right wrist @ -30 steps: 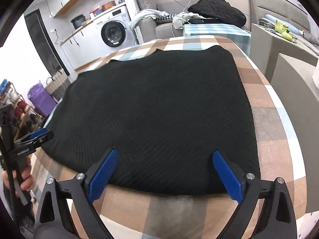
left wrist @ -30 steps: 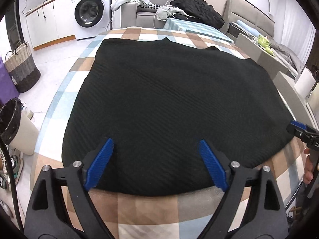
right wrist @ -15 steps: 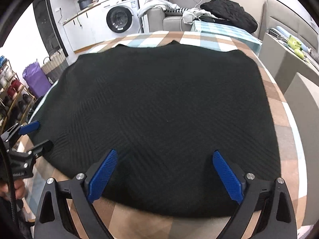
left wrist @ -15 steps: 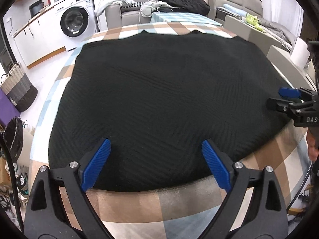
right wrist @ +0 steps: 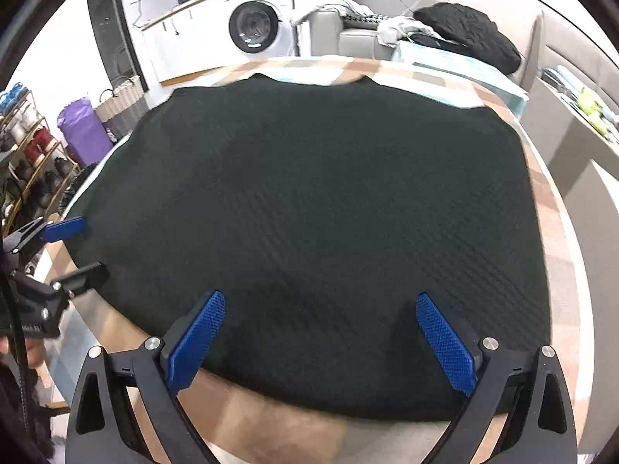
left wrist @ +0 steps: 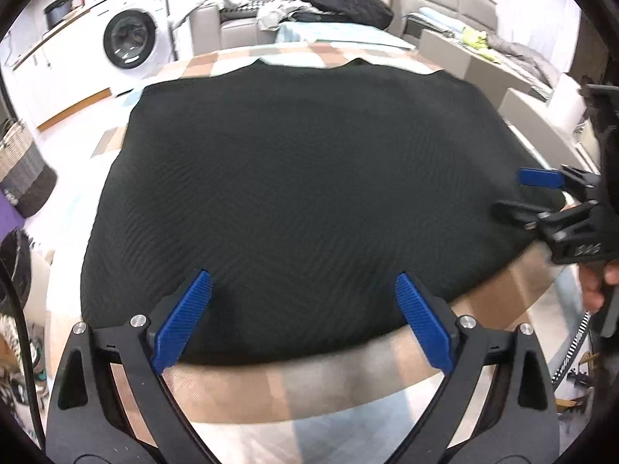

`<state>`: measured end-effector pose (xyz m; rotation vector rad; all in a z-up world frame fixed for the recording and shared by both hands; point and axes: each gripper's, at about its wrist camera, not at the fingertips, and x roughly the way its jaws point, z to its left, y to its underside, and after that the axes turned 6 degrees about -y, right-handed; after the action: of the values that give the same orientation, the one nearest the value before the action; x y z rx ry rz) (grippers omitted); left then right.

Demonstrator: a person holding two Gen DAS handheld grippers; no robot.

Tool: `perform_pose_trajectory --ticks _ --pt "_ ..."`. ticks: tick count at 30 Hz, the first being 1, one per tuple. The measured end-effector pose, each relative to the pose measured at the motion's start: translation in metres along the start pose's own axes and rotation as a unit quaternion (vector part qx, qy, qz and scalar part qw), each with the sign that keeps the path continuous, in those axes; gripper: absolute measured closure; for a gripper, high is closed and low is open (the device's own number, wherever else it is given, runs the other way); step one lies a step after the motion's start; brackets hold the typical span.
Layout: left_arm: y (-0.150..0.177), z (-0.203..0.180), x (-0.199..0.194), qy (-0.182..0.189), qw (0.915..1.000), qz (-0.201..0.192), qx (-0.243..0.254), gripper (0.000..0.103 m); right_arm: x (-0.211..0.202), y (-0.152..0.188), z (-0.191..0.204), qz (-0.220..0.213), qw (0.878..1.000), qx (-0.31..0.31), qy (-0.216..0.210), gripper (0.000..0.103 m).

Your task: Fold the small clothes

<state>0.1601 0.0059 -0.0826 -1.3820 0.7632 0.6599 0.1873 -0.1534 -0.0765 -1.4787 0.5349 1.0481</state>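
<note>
One washing machine point(left wrist: 133, 40) beyond black garment point(left wrist: 301, 193)

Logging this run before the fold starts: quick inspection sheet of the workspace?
Surface: table under a checked cloth, bare only along its edges.
Job's things: black knit garment spread flat, unfolded.
Clutter: nothing seen on the table.
Grippers: left gripper open, jaws just widened, over the near hem; right gripper open, over the near hem; nothing gripped.
Cables: dark cable hanging at the left of the left wrist view.
Surroundings: washing machine, sofa with piled clothes, woven basket.
</note>
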Motion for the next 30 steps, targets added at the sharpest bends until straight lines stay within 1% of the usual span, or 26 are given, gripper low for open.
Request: perform_pose_trajectory --ticks 2,5,6,7,10,13,14,16,17,18,19,22,23,24,25,30 --pt "-0.004 -0.01 0.004 0.013 0.9998 0.001 0.014 0.008 0.008 -0.005 0.01 0.004 1.0 -0.017 0.007 0.002" --pt "-0.004 -0.024 0.01 0.021 0.9989 0.01 0.039 0.008 0.021 -0.003 0.023 0.026 0.998 -0.055 0.003 0.002" --pt "-0.002 -0.027 0.012 0.022 0.9987 0.013 0.044 0.008 0.02 0.003 0.024 0.025 0.997 -0.068 0.009 0.002" --pt "0.0 -0.03 0.013 0.02 0.9984 0.016 0.051 0.008 0.016 0.008 0.023 0.016 0.997 -0.078 0.007 0.002" --pt "0.006 -0.034 0.012 0.013 0.9976 0.009 0.067 0.006 0.006 0.021 0.01 0.024 0.997 -0.067 0.002 0.003" --pt "0.007 -0.033 0.011 0.017 0.9976 0.01 0.067 0.005 0.0 0.028 0.003 0.039 0.998 -0.055 -0.006 0.002" --pt "0.007 -0.033 0.011 0.017 0.9975 0.011 0.067 0.005 -0.003 0.028 0.002 0.038 0.998 -0.049 -0.008 0.002" --pt "0.008 -0.032 0.01 0.017 0.9977 0.011 0.065 0.005 -0.009 0.019 0.0 0.016 0.999 -0.032 -0.018 0.002" --pt "0.008 -0.032 0.01 0.017 0.9977 0.01 0.065 0.005 -0.007 0.011 0.0 0.003 1.0 -0.026 -0.01 0.002" --pt "0.008 -0.034 0.011 0.015 0.9978 0.011 0.064 0.005 -0.007 0.011 0.0 0.003 1.0 -0.026 -0.01 0.004" --pt "0.009 -0.034 0.011 0.014 0.9978 0.012 0.063 0.005 -0.003 0.005 0.0 -0.002 1.0 -0.024 -0.003 0.007" --pt "0.011 -0.031 0.009 0.013 0.9984 0.015 0.053 0.005 0.021 -0.008 -0.001 0.001 1.0 -0.004 0.01 0.045" --pt "0.013 -0.029 0.008 0.012 0.9986 0.017 0.05 0.005 0.024 -0.011 -0.001 -0.004 1.0 0.001 0.018 0.05" --pt "0.014 -0.025 0.007 0.011 0.9989 0.02 0.042 0.005 0.024 -0.012 -0.004 -0.014 1.0 0.005 0.021 0.054" --pt "0.017 -0.022 0.005 0.01 0.9991 0.022 0.035 0.005 0.022 -0.012 -0.006 -0.013 1.0 0.005 0.02 0.059" --pt "0.027 0.004 -0.006 0.015 0.9997 0.019 -0.01 0.005 0.007 0.006 -0.014 -0.02 1.0 -0.008 0.002 0.059"
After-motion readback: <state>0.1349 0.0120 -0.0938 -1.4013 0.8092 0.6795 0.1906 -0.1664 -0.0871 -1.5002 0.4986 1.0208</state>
